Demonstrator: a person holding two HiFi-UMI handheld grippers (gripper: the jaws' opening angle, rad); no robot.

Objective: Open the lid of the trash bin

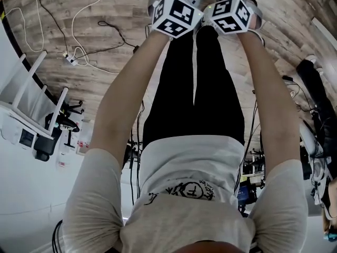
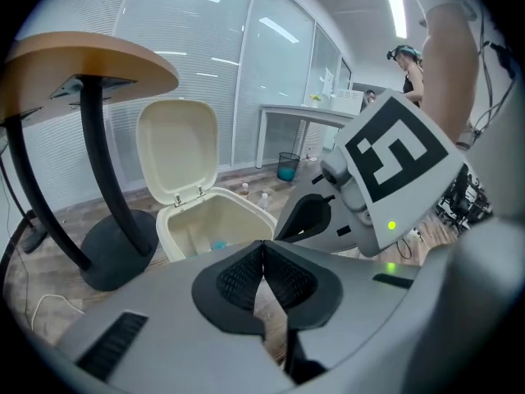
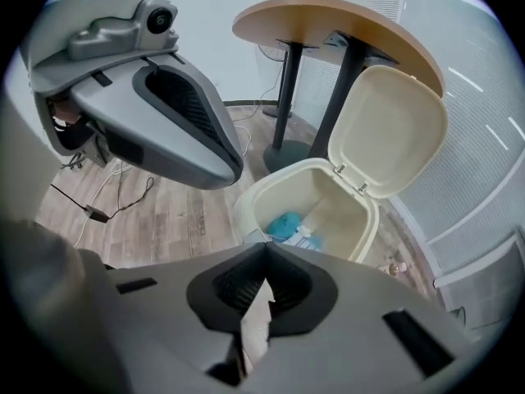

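Note:
A cream trash bin (image 2: 215, 217) stands on the wood floor with its lid (image 2: 177, 148) swung up and back. In the right gripper view the bin (image 3: 361, 224) shows its open lid (image 3: 395, 130) and blue rubbish (image 3: 286, 225) inside. My left gripper (image 2: 262, 253) is shut and empty, held short of the bin. My right gripper (image 3: 264, 257) is shut and empty too, just above and before the bin's rim. Both marker cubes (image 1: 176, 15) (image 1: 230, 13) sit side by side at the top of the head view, which does not show the bin.
A round wooden table (image 2: 82, 60) on a black pedestal (image 3: 283, 80) stands right behind the bin. Cables (image 1: 79, 51) trail over the floor, and a white rack (image 1: 31, 99) is at my left. A teal bucket (image 2: 287, 167), a small bottle (image 2: 263, 196) and a person (image 2: 408, 64) are farther off.

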